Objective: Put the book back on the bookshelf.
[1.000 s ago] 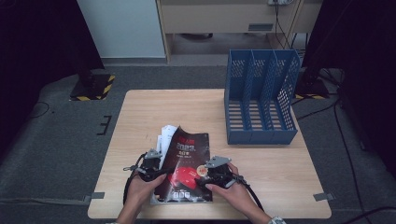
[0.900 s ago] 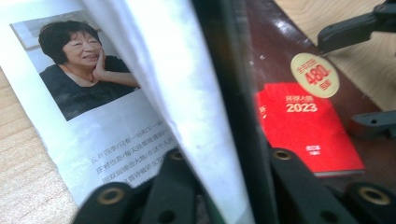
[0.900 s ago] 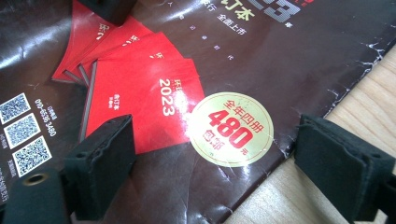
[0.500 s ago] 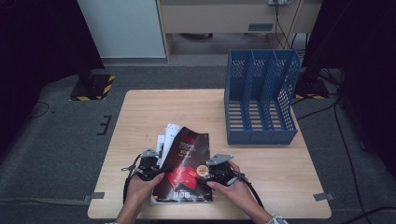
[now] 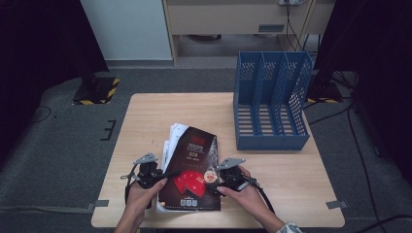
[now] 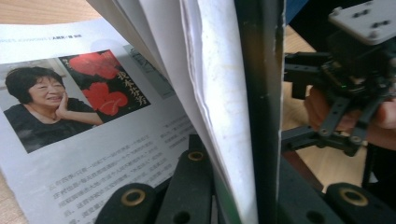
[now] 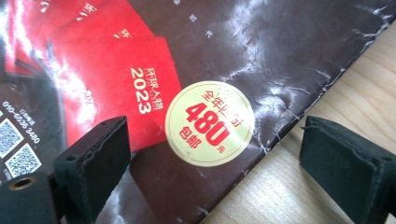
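Left gripper (image 5: 160, 175): at 9 o'clock of the magazine (image 5: 193, 170), jaws clamped on the near left edge of cover and top pages, lifted off the sheets beneath.
Inner page (image 6: 84, 140): matt printed paper with a portrait and red flowers, lying flat under the raised leaves.
Magazine: near edge of the table (image 5: 155, 116), at 6 o'clock of its middle; glossy dark cover, creased and scuffed, with red cards and a round cream sticker (image 7: 210, 123).
Loose white sheets (image 5: 174, 133): fanned out from under the magazine toward 11 o'clock.
Right gripper (image 5: 219, 183): at 3 o'clock of the magazine, jaws just opened wide, black ribbed pads (image 7: 93, 154) straddling the cover's right edge, nothing pinched.
File rack (image 5: 270, 99): blue perforated plastic, three slots, at 2 o'clock, well apart, no paper seen in it.
Progress: early, judged from the layout; one edge gripped only, lifting and moving the magazine, likely to the rack, not yet done.
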Motion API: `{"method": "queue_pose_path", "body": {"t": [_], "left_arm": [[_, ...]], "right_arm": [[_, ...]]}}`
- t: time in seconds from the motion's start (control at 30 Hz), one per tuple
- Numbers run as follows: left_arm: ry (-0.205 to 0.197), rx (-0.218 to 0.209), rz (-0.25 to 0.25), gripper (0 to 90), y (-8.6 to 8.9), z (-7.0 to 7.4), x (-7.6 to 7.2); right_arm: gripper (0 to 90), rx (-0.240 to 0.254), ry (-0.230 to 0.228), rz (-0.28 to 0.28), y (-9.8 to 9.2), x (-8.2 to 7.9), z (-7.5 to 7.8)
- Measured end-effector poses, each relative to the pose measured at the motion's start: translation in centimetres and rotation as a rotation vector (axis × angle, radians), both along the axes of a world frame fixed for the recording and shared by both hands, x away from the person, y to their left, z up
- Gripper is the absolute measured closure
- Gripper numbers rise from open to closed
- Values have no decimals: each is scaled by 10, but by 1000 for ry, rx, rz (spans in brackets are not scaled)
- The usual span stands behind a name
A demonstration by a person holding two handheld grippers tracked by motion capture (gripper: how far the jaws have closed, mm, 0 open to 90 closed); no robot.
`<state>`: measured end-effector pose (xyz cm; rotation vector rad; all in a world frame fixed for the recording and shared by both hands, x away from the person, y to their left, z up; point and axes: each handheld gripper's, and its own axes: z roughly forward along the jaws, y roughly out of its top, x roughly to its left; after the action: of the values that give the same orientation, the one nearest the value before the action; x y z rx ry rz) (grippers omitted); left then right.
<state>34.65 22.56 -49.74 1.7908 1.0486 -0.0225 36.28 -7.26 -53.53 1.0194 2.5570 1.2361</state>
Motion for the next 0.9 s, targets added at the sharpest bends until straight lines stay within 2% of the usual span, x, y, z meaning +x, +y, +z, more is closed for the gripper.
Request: {"method": "queue_pose_path", "body": {"t": [0.1,0.2,0.37,0.4,0.43,0.5,0.57,0.6,0.63,0.7,0.77,0.8,0.9], "left_arm": [[-1,-19,-4,891,2,1,-1],[-1,-19,-8,892,2,0,-1],[-7,29,13,854,0,-2,0],[-16,70,30,830,-2,-3,-1],[-17,85,45,728,-2,-4,-1],[-21,148,91,547,-4,-5,0],[-34,227,115,466,-3,-7,1],[-42,253,134,437,-1,-8,1],[-45,256,158,398,1,-8,1],[-52,282,216,395,10,-8,1],[-60,313,222,408,14,-9,1],[-53,335,225,424,17,-10,1],[-33,363,245,440,20,-12,1]], "right_arm": [[89,10,5,0,1,3,-1],[101,31,16,-6,2,5,-1],[102,27,17,-1,5,6,-1],[104,26,18,2,4,6,-1],[106,24,14,3,4,6,-1],[108,27,8,1,4,5,-1],[110,27,2,0,5,5,-2],[110,26,0,0,4,4,-2],[110,26,-1,3,4,4,-2],[110,31,0,2,4,5,-2],[110,38,5,0,3,5,-2],[110,41,5,0,3,5,-2],[106,51,13,-4,3,6,-2]]}}
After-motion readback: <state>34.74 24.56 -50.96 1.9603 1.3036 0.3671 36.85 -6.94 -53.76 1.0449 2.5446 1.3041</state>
